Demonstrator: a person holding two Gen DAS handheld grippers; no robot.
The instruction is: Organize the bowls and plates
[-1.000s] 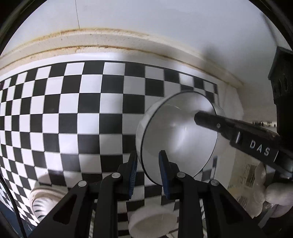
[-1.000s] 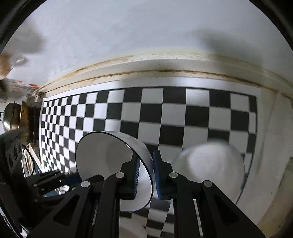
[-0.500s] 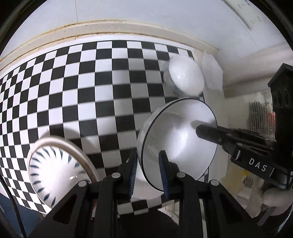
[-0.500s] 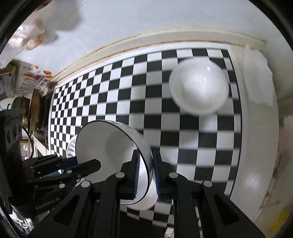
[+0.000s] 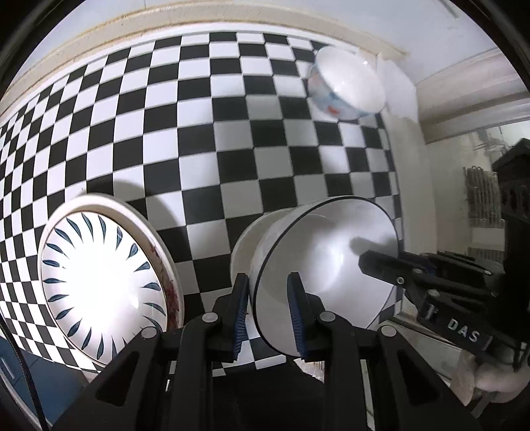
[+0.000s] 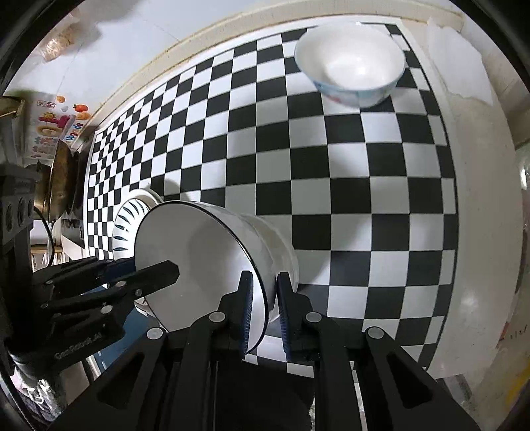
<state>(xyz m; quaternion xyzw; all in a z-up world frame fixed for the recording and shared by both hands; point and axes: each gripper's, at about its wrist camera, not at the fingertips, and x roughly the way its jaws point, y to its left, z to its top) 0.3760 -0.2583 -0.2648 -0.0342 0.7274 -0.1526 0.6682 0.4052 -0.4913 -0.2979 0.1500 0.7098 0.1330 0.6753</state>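
Observation:
A white bowl with a thin black rim [image 5: 324, 275] [image 6: 205, 265] is held low over the checkered table by both grippers. My left gripper [image 5: 266, 310] is shut on its near rim. My right gripper [image 6: 263, 311] is shut on the opposite rim and shows in the left wrist view [image 5: 397, 275]. Under the held bowl sits another white bowl [image 5: 245, 245] [image 6: 281, 252]. A plate with blue leaf marks [image 5: 102, 285] [image 6: 127, 218] lies to the left. A white bowl with a blue pattern outside [image 5: 347, 83] [image 6: 351, 66] stands at the far right corner.
The black-and-white checkered cloth [image 5: 198, 132] covers the table up to a beige wall ledge [image 5: 165, 20]. A metal pot [image 6: 59, 185] and a coloured package [image 6: 49, 126] stand at the far left. A white counter strip [image 6: 480, 199] runs along the right.
Both grippers have carried the black-rimmed bowl down and toward the near table edge. The leaf plate, the bowl beneath and the patterned bowl have come into fuller view.

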